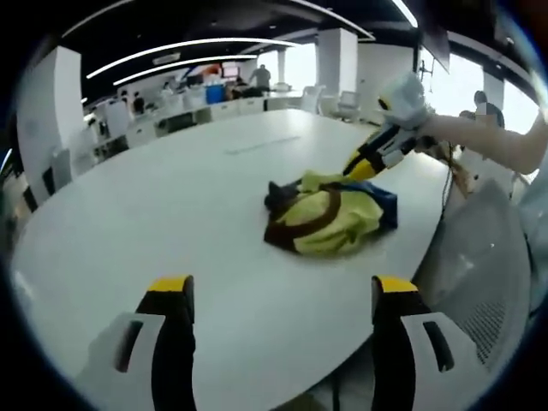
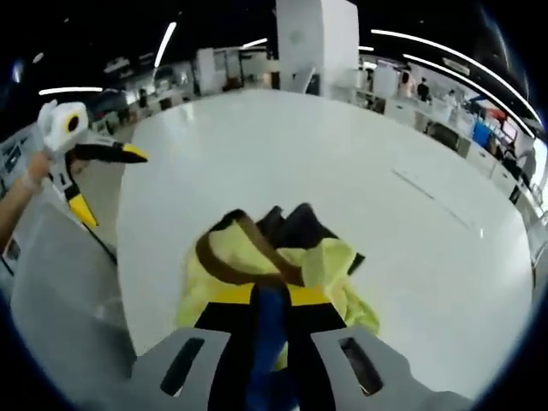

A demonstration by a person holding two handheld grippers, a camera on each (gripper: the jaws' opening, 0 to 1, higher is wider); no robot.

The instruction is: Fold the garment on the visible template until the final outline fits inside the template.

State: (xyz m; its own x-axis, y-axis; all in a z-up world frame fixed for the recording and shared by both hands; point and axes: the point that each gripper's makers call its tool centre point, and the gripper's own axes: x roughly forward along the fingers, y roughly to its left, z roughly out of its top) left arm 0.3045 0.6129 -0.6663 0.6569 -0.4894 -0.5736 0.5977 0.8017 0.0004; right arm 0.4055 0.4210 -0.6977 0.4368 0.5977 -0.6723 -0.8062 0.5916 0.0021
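Garment first: a crumpled yellow cloth piece with brown bands and dark blue parts [image 1: 330, 216] lies in a heap on the large white oval table [image 1: 171, 223], near the table's edge on the side where a grey mesh chair back [image 1: 488, 265] stands.

In the left gripper view, the left gripper [image 1: 282, 287] hovers over bare tabletop short of the garment, its two black, yellow-tipped jaws set wide apart with nothing between them. Beyond the heap, the right gripper [image 1: 355, 168] comes in from the right, held by a gloved hand [image 1: 402, 98], with its yellow tip down at the garment's far yellow edge.

In the right gripper view, the right gripper [image 2: 272, 300] has its jaws drawn together on a fold of dark blue fabric [image 2: 270, 330] of the garment, the rest of the heap spreading just ahead of it on the table. The left gripper shows at the left, off the table's edge, jaws splayed, with a hand [image 2: 30, 175] behind it.
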